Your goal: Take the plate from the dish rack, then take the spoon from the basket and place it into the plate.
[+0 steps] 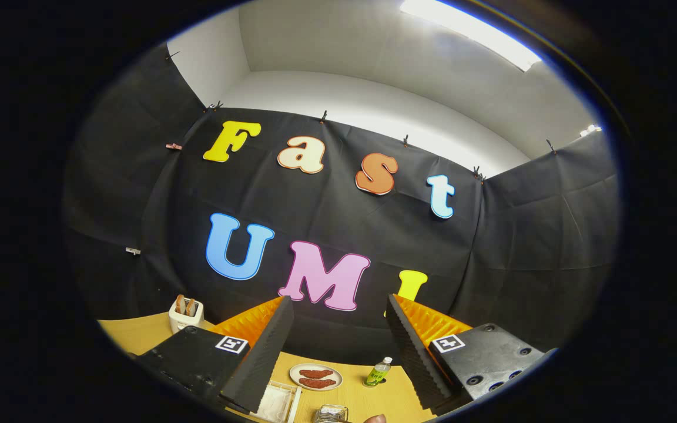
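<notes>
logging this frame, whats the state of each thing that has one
gripper: fingers open, nothing between them
toaster: upright, two slices sticking out of the slots
bottle: upright, cap on
plate: flat on the table, two reddish pieces on it
white tray: flat on the table

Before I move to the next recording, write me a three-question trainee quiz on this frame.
1. True or false: the hand-held gripper is shut on a spoon.
2. What stands beside the small plate on the table? A) a bottle B) a kettle C) a pan
3. Fill in: the white toaster holds two slices of ____.

Key:
1. False. The fingers stand wide apart, holding nothing, well above the table.
2. A. The small green-labelled bottle stands upright just beside the plate, which carries two reddish-brown pieces of food.
3. Bread, by the look of it.
</notes>
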